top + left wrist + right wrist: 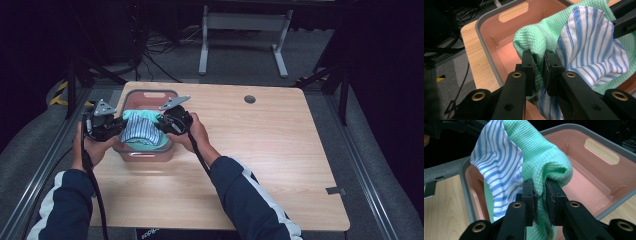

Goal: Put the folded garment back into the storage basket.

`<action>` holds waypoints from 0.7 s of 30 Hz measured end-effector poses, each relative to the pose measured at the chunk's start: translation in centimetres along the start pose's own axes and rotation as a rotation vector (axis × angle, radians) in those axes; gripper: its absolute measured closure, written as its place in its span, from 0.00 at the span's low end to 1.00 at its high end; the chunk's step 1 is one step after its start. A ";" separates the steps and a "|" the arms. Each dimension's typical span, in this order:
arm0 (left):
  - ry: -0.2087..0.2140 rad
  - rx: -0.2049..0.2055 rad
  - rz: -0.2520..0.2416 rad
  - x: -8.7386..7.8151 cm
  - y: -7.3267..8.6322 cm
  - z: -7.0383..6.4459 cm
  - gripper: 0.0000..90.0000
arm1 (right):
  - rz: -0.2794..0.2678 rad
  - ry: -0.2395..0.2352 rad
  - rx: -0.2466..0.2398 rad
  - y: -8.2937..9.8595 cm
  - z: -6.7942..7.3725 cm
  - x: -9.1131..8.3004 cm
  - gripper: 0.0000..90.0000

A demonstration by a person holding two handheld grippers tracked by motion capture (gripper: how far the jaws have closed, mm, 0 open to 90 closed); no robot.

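A mint-green waffle cloth (145, 119) (534, 40) (541, 152) and a blue-and-white striped cloth (138, 131) (589, 47) (496, 165) hang together over a pink bin (145, 152) (499, 42) (596, 177) with a grey rim. My left gripper (119, 124) (539, 63) is shut on the cloths' left edge. My right gripper (161, 121) (541, 192) is shut on the green cloth's right edge. Both hold the bundle just above the bin's inside.
The bin stands at the far left of a wooden table (260, 150). A round cable hole (249, 99) lies at the table's back. A white desk frame (245, 35) stands on the floor beyond the table.
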State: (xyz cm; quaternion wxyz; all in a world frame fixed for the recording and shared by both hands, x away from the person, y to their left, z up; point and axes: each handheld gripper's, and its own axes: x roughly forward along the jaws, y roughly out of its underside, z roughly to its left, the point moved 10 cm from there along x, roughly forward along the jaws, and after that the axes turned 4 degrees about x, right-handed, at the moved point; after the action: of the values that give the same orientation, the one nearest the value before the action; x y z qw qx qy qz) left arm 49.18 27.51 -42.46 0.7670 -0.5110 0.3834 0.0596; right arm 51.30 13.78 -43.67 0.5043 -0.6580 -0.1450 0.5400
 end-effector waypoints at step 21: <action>-0.018 0.020 -0.014 -0.4 0.0 -0.9 0.60 | 0.020 0.027 0.001 0.6 -0.6 -0.9 0.69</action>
State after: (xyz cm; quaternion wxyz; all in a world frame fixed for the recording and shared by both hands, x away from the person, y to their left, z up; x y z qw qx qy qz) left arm 48.44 26.92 -42.42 0.7759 -0.5054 0.3735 0.0552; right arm 51.28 12.56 -43.72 0.5013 -0.6663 -0.1313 0.5361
